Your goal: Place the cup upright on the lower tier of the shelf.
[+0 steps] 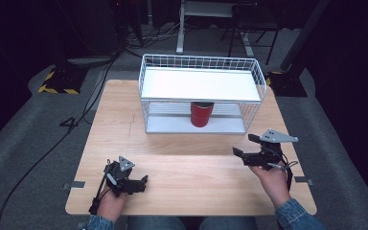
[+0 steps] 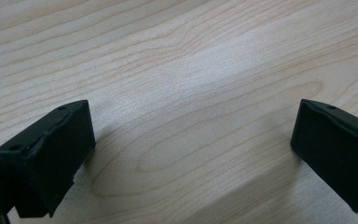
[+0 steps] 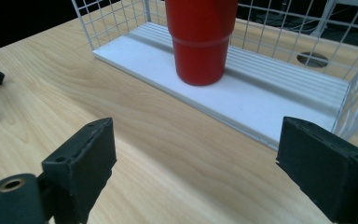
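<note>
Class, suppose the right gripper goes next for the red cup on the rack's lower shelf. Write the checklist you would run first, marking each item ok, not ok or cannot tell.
1. Right gripper jaws apart, nothing held: ok.
2. Left gripper jaws apart, over bare table: ok.
3. Red cup stands upright on the lower shelf: ok.
4. Front of the wire rack open toward the cup: ok.
5. Table between right gripper and cup free of things: ok.
6. Room above the cup under the upper shelf: cannot tell.
</note>
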{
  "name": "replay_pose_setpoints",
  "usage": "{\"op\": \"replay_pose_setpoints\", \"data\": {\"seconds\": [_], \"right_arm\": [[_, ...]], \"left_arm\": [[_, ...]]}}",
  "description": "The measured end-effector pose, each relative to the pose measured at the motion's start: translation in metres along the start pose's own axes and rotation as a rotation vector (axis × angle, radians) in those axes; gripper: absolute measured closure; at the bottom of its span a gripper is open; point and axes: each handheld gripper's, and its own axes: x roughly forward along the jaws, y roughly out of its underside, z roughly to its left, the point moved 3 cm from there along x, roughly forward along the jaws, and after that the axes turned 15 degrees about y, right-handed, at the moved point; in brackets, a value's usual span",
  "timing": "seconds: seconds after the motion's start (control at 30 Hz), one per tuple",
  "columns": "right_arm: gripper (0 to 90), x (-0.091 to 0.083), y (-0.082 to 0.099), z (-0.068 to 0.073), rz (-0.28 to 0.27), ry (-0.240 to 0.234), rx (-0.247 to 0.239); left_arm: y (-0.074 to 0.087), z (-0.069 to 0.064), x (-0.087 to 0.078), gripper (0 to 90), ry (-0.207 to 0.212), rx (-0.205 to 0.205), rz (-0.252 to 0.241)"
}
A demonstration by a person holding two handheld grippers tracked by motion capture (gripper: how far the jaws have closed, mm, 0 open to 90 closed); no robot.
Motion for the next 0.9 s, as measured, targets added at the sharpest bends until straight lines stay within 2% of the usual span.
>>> {"op": "replay_pose_setpoints", "data": {"seconds": [0.13, 0.33, 0.53, 0.73, 0.9], "right_arm": [[12.3, -0.009, 0.01, -0.003, 0.015, 0.01, -0.001], [12.5, -0.026, 0.025, -0.005, 0.033, 0.039, -0.042], [13.0, -0.036, 0.041, -0.005, 0.045, 0.05, -0.041], [13.7, -0.038, 0.063, -0.007, 0.071, 0.073, -0.042], [14.2, -0.036, 0.083, -0.009, 0.092, 0.08, -0.011]], "left_arm": [[0.0, 0.0, 0.0, 0.1, -0.004, 0.004, 0.001], [-0.001, 0.001, 0.0, 0.1, -0.003, 0.008, 0.004], [-0.001, 0.0, 0.0, 0.1, -0.001, 0.005, 0.003], [-0.001, 0.0, 0.001, 0.1, -0.001, 0.003, 0.002], [-0.001, 0.0, 0.001, 0.1, -0.001, 0.003, 0.003]]}}
